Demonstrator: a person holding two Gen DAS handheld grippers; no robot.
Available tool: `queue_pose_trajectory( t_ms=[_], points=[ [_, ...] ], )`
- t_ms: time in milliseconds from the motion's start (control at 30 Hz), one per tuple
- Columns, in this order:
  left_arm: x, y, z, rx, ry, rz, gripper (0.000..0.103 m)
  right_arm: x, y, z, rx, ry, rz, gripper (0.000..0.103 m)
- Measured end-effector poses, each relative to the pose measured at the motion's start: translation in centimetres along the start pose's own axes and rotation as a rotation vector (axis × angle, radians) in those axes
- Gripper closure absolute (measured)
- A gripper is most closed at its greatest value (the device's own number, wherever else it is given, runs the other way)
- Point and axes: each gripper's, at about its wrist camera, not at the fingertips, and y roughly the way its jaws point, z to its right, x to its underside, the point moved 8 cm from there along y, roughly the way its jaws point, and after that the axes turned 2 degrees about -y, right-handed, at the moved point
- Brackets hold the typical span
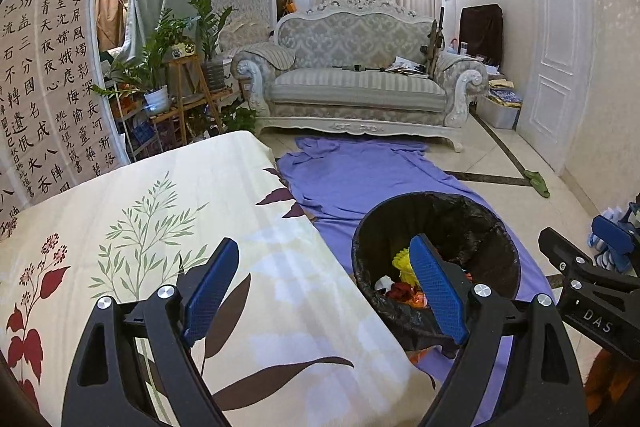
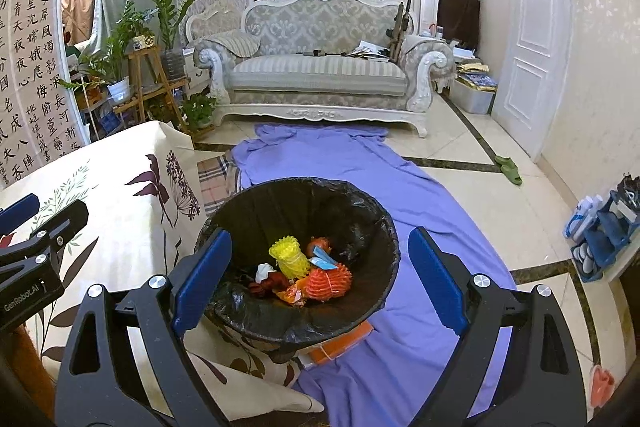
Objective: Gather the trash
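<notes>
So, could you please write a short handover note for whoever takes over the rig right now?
Left claw: open, empty, over the table's edge.
Right claw: open, empty, above the trash bin.
Bin, black-lined, stands on the purple cloth beside the floral-cloth table. Inside: yellow foam net, orange foam net, wrappers, a white scrap.
Done: that trash is binned.
Left: no trash visible on the table; check the orange item under the bin.

Bin (image 1: 480, 227) contents perhaps half hidden by left finger (image 1: 436, 287)
</notes>
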Motion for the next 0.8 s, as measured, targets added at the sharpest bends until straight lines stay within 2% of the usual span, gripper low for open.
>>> queue_pose_trajectory(
  t_ms=[800],
  points=[
    [0.46, -0.39, -0.15, 0.004, -0.004, -0.003, 0.018, -0.01, -0.24, -0.16, -0.002, -0.001, 0.003, 0.015]
  ],
)
